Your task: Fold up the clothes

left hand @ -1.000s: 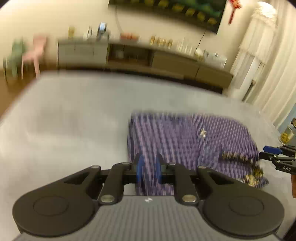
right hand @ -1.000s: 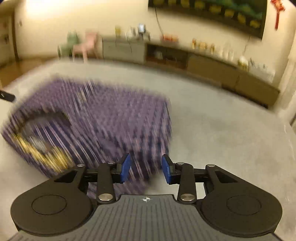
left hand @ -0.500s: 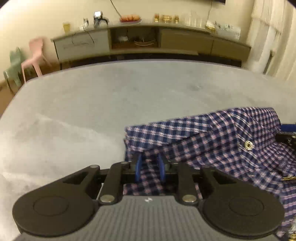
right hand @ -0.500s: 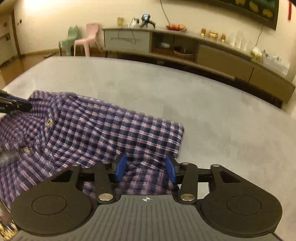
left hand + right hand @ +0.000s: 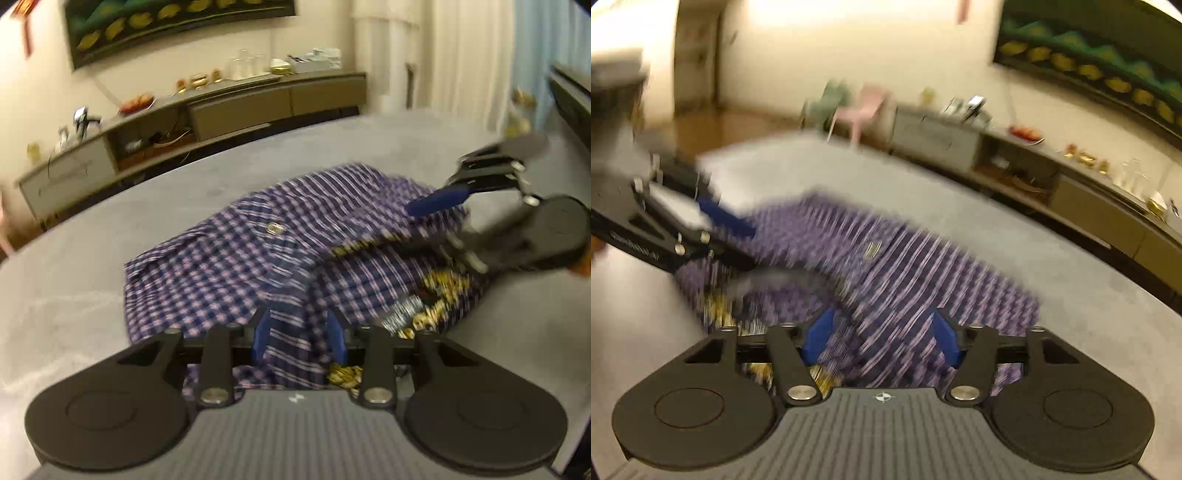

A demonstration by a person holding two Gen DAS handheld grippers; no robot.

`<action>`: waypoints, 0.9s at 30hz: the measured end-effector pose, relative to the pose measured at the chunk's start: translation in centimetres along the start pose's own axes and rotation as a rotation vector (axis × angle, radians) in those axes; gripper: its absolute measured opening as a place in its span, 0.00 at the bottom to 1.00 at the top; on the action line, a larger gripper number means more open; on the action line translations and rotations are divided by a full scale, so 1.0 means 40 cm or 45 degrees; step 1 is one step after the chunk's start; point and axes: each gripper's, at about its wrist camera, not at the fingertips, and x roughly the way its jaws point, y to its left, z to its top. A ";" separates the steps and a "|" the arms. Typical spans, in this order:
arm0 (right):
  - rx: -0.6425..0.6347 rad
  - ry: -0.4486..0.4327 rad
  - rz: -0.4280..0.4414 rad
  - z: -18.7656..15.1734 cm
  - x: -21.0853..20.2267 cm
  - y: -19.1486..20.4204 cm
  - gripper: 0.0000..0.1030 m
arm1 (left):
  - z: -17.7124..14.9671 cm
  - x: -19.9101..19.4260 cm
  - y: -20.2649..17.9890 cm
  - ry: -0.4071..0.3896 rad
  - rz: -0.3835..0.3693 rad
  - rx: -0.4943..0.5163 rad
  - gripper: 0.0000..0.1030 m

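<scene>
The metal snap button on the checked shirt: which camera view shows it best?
The left wrist view: the snap button is sharp there against the checked shirt. The right wrist view shows it only as a motion-blurred smear.

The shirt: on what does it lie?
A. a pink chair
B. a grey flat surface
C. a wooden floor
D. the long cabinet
B: the checked shirt lies spread on the grey surface, with the cabinet far behind it.
</scene>
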 end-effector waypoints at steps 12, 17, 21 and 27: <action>-0.210 0.116 -0.168 -0.074 0.067 0.089 0.04 | -0.098 -0.044 -0.183 -0.042 0.072 0.400 0.06; -0.238 0.035 -0.132 -0.039 0.022 0.101 0.04 | -0.099 -0.113 -0.189 -0.091 0.173 0.631 0.05; -0.334 0.144 -0.120 -0.079 0.054 0.131 0.05 | -0.163 -0.066 -0.239 0.000 0.143 0.830 0.04; -0.341 0.222 -0.065 -0.086 0.023 0.092 0.12 | -0.167 -0.101 -0.222 -0.042 0.002 0.813 0.11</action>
